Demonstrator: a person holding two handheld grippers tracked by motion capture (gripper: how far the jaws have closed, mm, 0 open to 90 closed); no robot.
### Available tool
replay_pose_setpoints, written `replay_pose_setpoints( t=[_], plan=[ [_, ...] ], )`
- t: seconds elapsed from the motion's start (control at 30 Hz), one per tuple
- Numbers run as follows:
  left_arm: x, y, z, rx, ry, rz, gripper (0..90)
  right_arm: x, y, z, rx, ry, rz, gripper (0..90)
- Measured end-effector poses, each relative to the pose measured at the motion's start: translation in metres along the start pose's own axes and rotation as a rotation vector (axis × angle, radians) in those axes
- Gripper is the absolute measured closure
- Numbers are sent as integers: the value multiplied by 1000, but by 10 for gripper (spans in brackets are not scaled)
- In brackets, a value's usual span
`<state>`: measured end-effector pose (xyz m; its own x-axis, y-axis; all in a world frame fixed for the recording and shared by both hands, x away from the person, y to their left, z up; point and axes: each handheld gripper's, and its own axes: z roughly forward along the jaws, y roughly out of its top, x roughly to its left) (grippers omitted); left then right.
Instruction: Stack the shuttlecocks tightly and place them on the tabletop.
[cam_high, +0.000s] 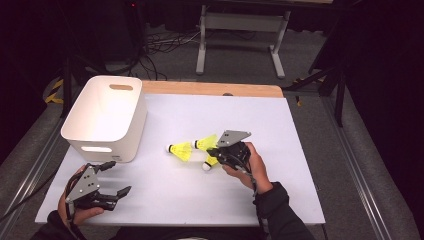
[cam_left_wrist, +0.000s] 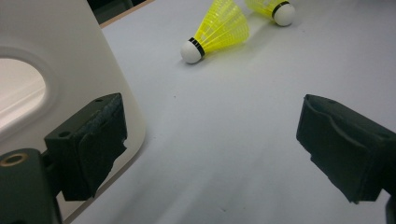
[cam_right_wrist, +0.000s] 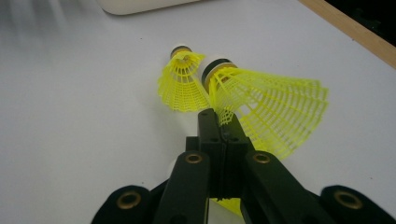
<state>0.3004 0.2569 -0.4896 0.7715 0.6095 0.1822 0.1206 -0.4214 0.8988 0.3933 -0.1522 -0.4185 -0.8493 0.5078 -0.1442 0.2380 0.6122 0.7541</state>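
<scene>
Shuttlecocks: yellow mesh skirts, white caps, black bands; bin: white; desk: white, wooden far edge.

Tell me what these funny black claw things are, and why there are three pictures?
A person sits at a white table and holds a pinching tool in each hand. One picture looks down from above; the other two come from small cameras riding on the tools. The left gripper is open, near a white bin. The right gripper is squeezed shut on the netted skirt of a yellow shuttlecock, a birdie for badminton. Another shuttlecock lies on the table near it, and a third peeks out beside the right gripper.
</scene>
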Motion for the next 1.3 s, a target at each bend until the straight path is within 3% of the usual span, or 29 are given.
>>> replay_pose_setpoints(
  t=[0.3,0.73,1.07,1.3],
  plan=[
    [0,0,0,-3,-1,-2,94,4,12,17,65,8,-14,900],
    [-1,1,-1,-5,0,0,95,14,37,18,194,-49,-111,900],
    [0,0,0,-4,-3,-4,95,10,42,7,211,-79,-133,900],
    [-1,1,1,0,-7,-2,96,13,46,8,239,-69,-169,900]
  ],
)
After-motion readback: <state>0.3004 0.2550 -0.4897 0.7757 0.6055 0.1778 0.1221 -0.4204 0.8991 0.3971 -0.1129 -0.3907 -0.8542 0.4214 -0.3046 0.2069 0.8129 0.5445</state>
